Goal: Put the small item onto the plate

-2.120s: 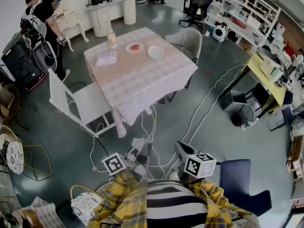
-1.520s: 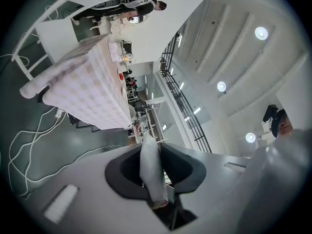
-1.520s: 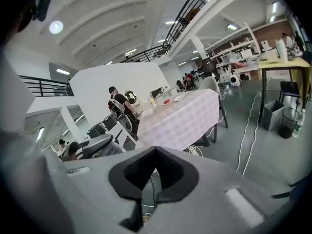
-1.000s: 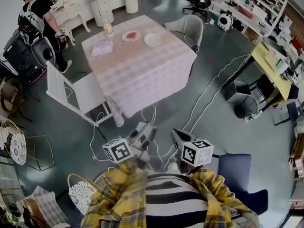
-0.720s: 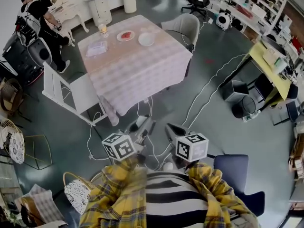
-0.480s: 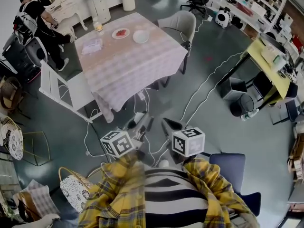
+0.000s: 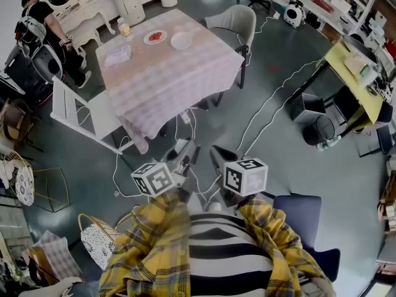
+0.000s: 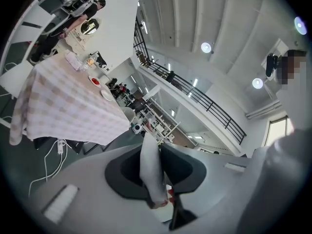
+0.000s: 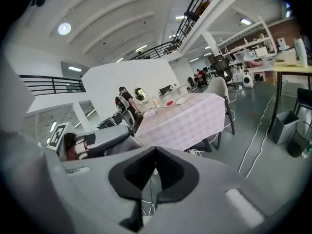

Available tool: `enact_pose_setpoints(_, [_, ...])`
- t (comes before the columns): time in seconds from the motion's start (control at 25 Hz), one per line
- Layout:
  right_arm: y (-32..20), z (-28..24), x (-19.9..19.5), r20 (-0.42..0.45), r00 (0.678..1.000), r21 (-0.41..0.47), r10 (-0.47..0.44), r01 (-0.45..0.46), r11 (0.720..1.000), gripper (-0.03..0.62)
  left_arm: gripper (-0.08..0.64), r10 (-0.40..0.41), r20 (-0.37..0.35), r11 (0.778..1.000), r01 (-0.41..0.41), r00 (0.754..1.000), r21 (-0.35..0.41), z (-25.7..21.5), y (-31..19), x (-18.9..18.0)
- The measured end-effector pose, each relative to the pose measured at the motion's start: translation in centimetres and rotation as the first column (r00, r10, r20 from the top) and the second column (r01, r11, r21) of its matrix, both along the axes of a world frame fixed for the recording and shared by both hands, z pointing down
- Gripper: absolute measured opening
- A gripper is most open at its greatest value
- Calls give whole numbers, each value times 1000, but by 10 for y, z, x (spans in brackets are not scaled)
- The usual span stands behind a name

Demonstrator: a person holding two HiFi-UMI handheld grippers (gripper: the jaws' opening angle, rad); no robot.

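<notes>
A table with a checked cloth [image 7: 167, 73] stands far ahead. On its far side lie a plate with red pieces [image 7: 155, 37] and an empty white plate [image 7: 181, 40]. Both plates also show small in the left gripper view, the red-filled plate [image 8: 96, 81] and the white plate [image 8: 106, 94]. My left gripper [image 7: 189, 148] is held low near my body. In the left gripper view it [image 8: 155, 145] is shut on a small flat white item [image 8: 150, 172] with red at its lower end. My right gripper [image 7: 216, 153] is beside it, and in its own view it [image 9: 156, 150] is shut on nothing.
A white chair [image 7: 80, 113] stands left of the table and a grey chair [image 7: 232, 20] behind it. Cables [image 7: 266, 122] trail over the floor between me and the table. A blue chair [image 7: 303, 221] is at my right, a wicker basket [image 7: 99, 234] at my left. A person [image 7: 37, 17] stands far left.
The table has drifted up and left in the head view and looks smaller. Both grippers have stayed close to my body, side by side.
</notes>
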State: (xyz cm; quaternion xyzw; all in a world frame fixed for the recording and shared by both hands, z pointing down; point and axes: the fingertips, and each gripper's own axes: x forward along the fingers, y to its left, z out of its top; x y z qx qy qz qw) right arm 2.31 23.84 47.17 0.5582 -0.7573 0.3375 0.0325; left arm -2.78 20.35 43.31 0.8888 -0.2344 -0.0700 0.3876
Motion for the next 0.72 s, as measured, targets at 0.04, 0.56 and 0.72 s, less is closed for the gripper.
enact_pose_setpoints(0.04, [-2, 2, 0, -1, 1000, -5, 2, -2, 1000, 2, 67, 3, -5, 1000, -3, 1000, -7, 2, -4, 1])
enact_pose_setpoints(0.56, [-107, 8, -8, -48, 999, -51, 15, -18, 999, 2, 67, 33, -54, 998, -36, 998, -56, 9, -107, -7])
enact_pose_setpoints(0.72, [-150, 6, -17, -64, 998, -48, 4, -7, 999, 2, 67, 14, -61, 998, -17, 998, -63, 10, -151, -20])
